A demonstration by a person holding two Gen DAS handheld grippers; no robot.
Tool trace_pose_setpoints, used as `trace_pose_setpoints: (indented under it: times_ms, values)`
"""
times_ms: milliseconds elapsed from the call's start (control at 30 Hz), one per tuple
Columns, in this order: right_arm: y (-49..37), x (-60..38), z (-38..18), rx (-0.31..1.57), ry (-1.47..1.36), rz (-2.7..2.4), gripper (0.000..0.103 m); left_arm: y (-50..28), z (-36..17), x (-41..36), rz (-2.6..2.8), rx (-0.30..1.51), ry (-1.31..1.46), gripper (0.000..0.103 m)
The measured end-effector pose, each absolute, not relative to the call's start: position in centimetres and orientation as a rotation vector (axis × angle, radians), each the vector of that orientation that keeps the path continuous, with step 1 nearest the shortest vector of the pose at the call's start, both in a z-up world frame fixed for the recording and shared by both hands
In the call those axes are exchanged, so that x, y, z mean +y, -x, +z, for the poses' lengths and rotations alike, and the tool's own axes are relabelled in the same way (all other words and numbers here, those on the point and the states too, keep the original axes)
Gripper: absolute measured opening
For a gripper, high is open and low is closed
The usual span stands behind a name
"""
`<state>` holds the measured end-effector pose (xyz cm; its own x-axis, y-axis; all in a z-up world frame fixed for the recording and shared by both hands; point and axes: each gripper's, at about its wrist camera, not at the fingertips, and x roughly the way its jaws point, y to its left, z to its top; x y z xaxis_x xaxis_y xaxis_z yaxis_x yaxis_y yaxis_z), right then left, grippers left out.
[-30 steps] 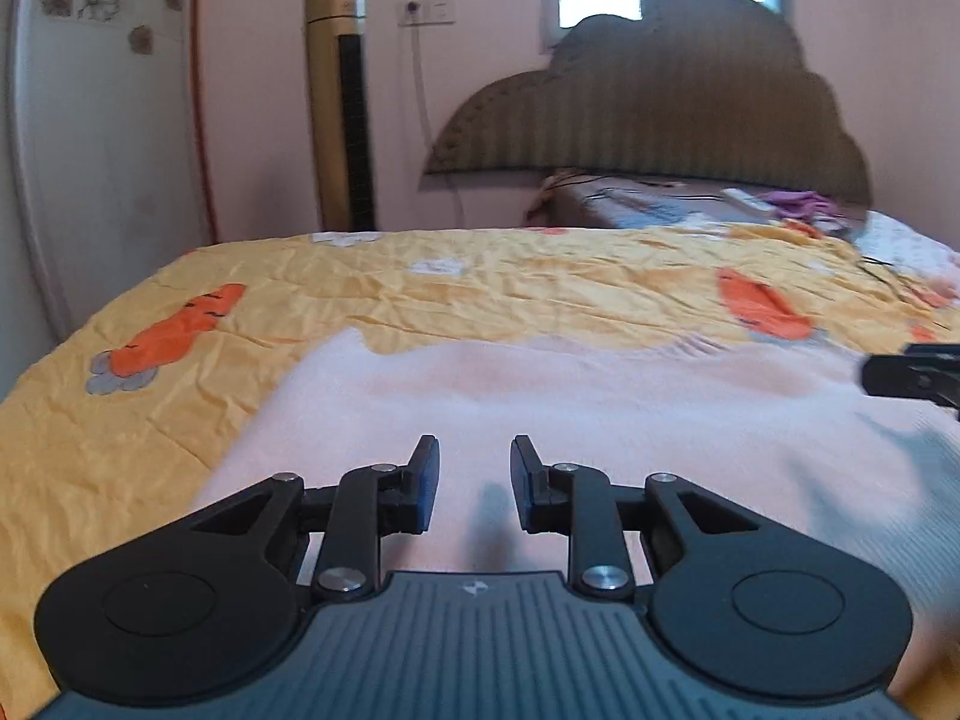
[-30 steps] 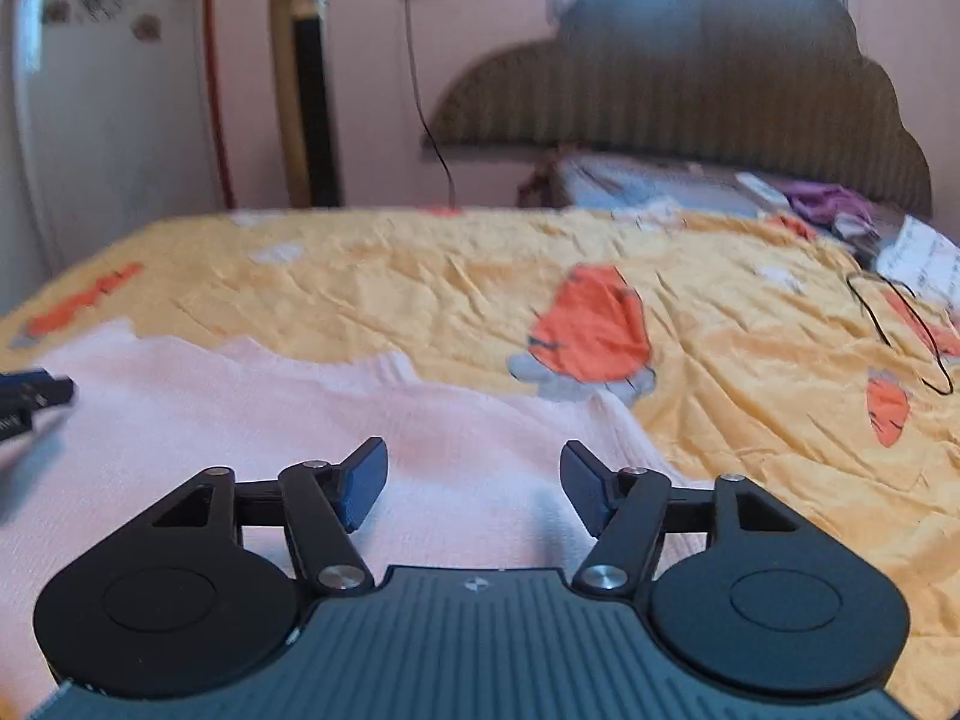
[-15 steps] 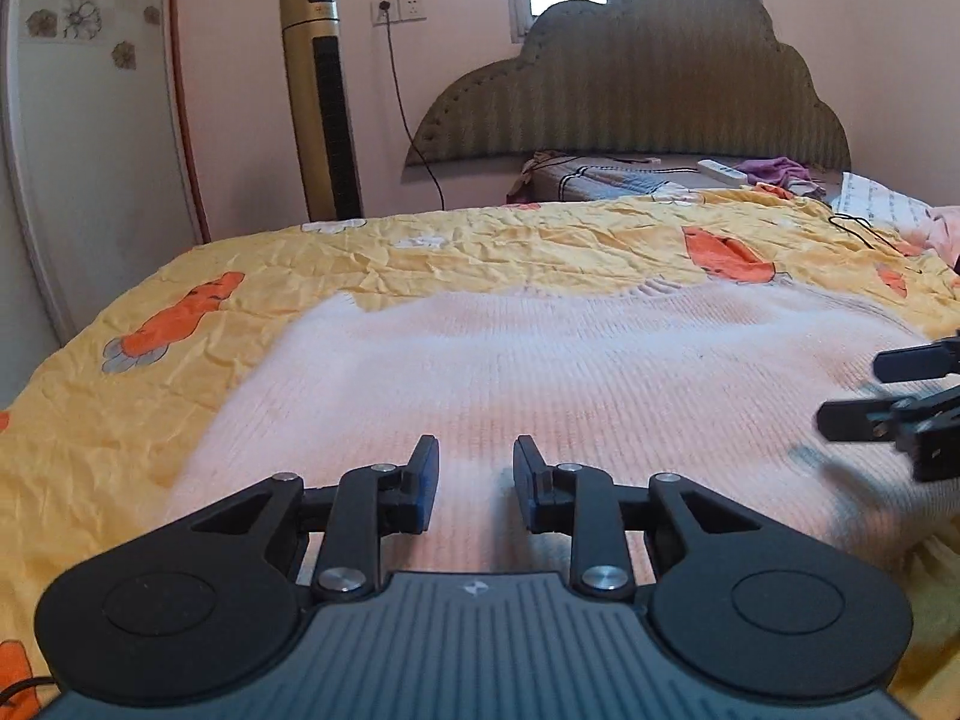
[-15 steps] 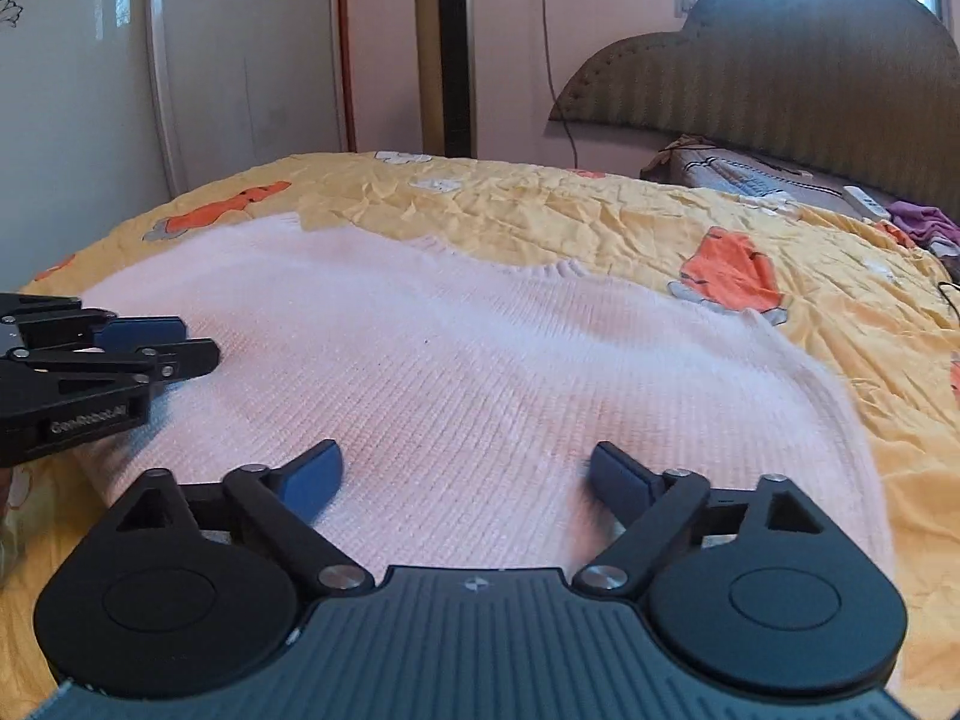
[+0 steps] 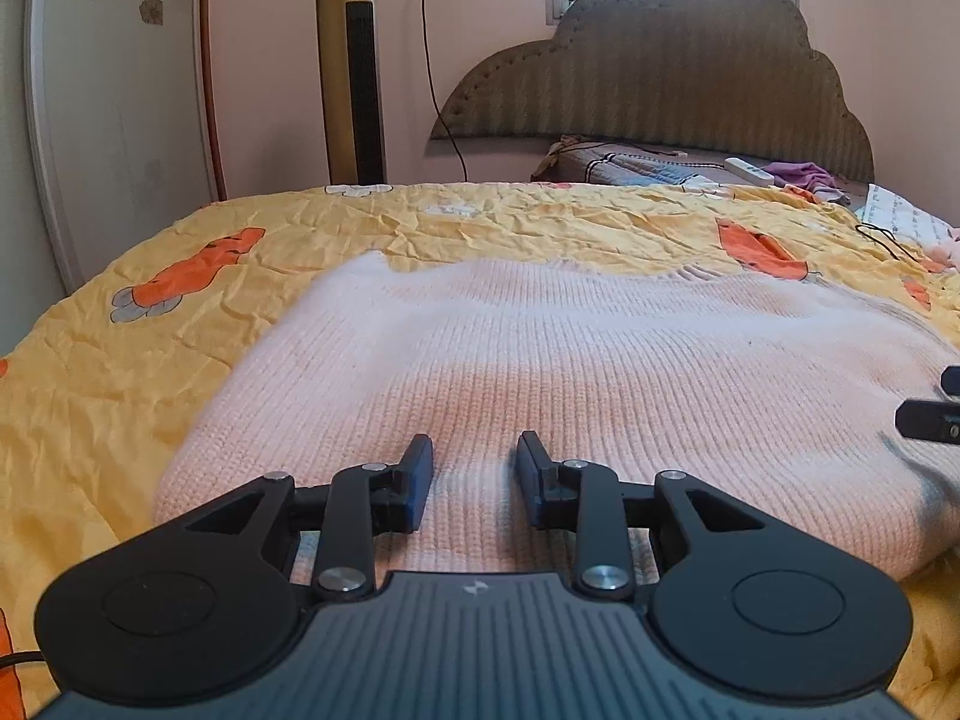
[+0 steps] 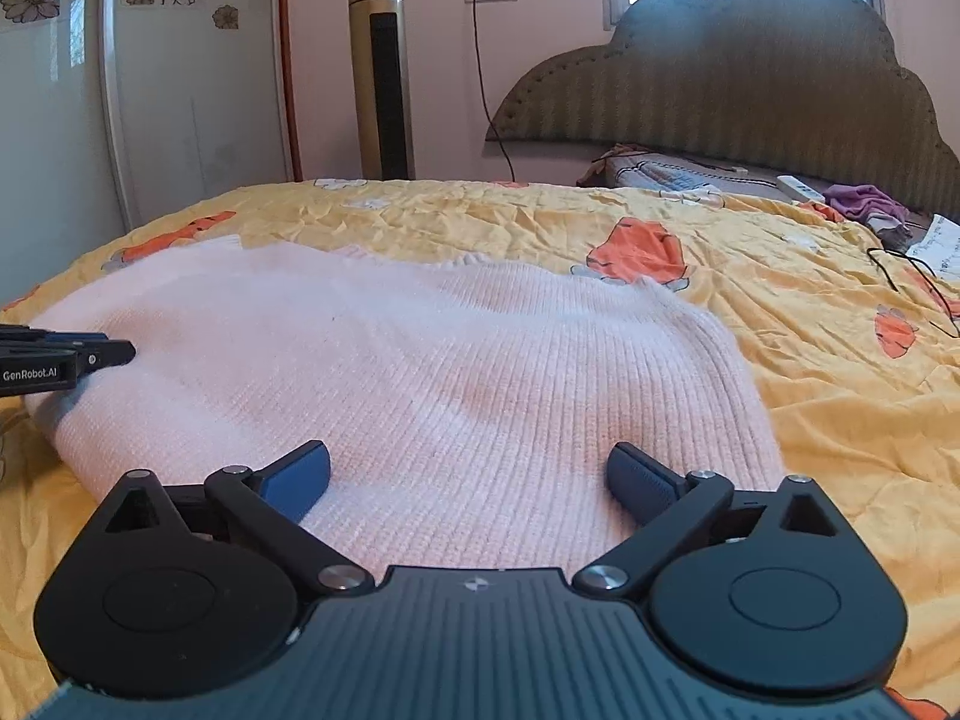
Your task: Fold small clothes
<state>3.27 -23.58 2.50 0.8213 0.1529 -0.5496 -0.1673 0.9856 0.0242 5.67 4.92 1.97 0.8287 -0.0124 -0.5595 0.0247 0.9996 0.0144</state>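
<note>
A pale pink knitted sweater (image 5: 570,372) lies spread flat on the yellow bedspread (image 5: 120,372); it also shows in the right wrist view (image 6: 420,372). My left gripper (image 5: 474,468) hovers over the sweater's near edge, open with a narrow gap and holding nothing. My right gripper (image 6: 468,474) is wide open over the near right part of the sweater, empty. The left gripper's tips show at the left edge of the right wrist view (image 6: 90,351). The right gripper's tips show at the right edge of the left wrist view (image 5: 936,414).
A gold tower fan (image 5: 351,60) stands by the wall. A padded headboard (image 5: 660,66) is behind the bed. A remote (image 5: 747,169), purple cloth (image 5: 801,174) and a black cable (image 6: 918,282) lie at the far right. A white wardrobe (image 6: 150,90) is at left.
Both grippers have pulled back toward the near edge of the sweater. The right gripper has opened wider. The sweater lies as before.
</note>
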Motion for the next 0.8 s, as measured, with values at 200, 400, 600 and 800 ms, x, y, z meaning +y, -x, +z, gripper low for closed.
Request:
trace_pose_setpoints:
  times_ms: [200, 400, 600, 800]
  values:
    - [-4.0, -21.3, 5.0, 0.53, -0.027, 0.228, 0.096, -5.6, 1.8, 4.8, -0.011, 0.572, -0.037, 0.03]
    - [-5.6, -19.0, 1.5, 0.587, 0.078, 0.24, 0.102, -5.3, 1.2, 5.1, -0.021, 0.541, -0.017, 0.031]
    - [-5.3, -19.1, 1.3, 0.583, 0.061, 0.248, 0.101, -3.7, 2.5, 6.3, 0.014, 0.513, 0.086, 0.034]
    - [-5.3, -19.3, 1.4, 0.581, 0.047, 0.254, 0.101, -1.1, 3.7, 12.1, 0.023, 0.492, 0.462, 0.054]
